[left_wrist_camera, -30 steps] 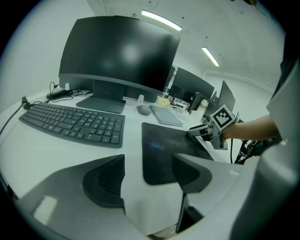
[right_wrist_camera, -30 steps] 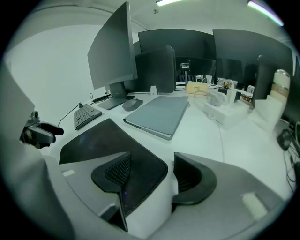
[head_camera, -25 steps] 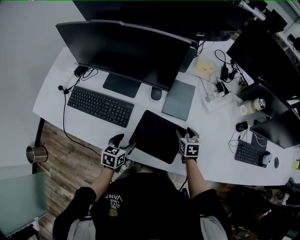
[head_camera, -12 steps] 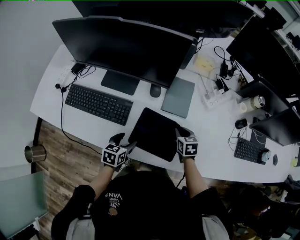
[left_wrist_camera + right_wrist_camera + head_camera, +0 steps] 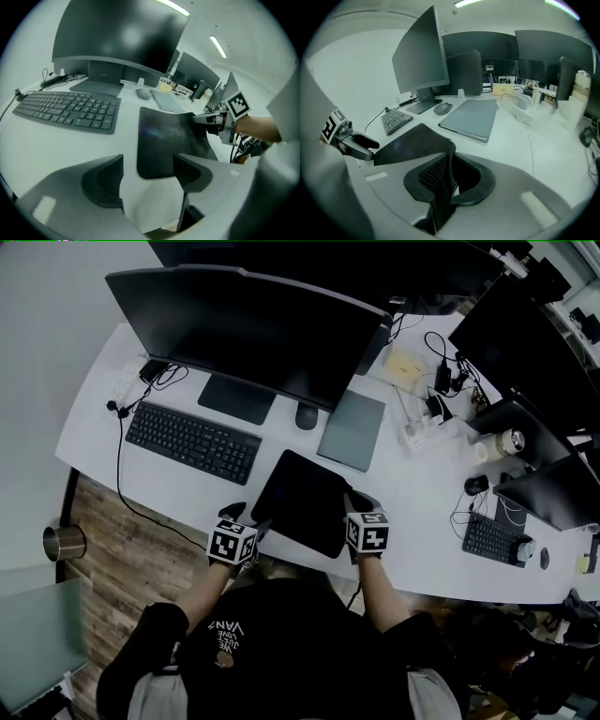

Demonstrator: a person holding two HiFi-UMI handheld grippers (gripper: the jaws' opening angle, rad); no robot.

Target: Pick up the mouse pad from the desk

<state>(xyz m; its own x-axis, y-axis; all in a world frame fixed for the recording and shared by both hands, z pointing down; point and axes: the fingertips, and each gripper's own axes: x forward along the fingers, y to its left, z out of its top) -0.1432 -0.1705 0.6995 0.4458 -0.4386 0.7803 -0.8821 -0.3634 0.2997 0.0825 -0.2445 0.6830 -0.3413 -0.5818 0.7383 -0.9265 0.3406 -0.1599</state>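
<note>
A thin black rectangular mouse pad (image 5: 298,499) lies on the white curved desk (image 5: 417,512), close to the desk's near edge and in front of the person. The right gripper (image 5: 359,504) is clamped on the pad's right edge. Its jaws have just been closing, and in the right gripper view the two dark ribbed pads (image 5: 433,176) stand nearly together with the pad's edge curled up between them. That side of the pad is raised off the desk, while the left part still rests flat.

The left gripper (image 5: 249,519) sits at the pad's near left corner with its jaws spread wide. In the left gripper view that rounded corner lies just ahead of the gap – nothing is pinched. Whether the right-hand jaw tip touches the pad cannot be told.

Beyond the pad's far right corner lies a flat grey rectangular slab (image 5: 353,430). A small grey mouse (image 5: 306,416) sits just left of the slab, beyond the pad's far edge. A black keyboard (image 5: 192,442) lies to the left of the pad, apart from it. Behind the pad – past the mouse – stands a wide dark monitor (image 5: 253,329).
</note>
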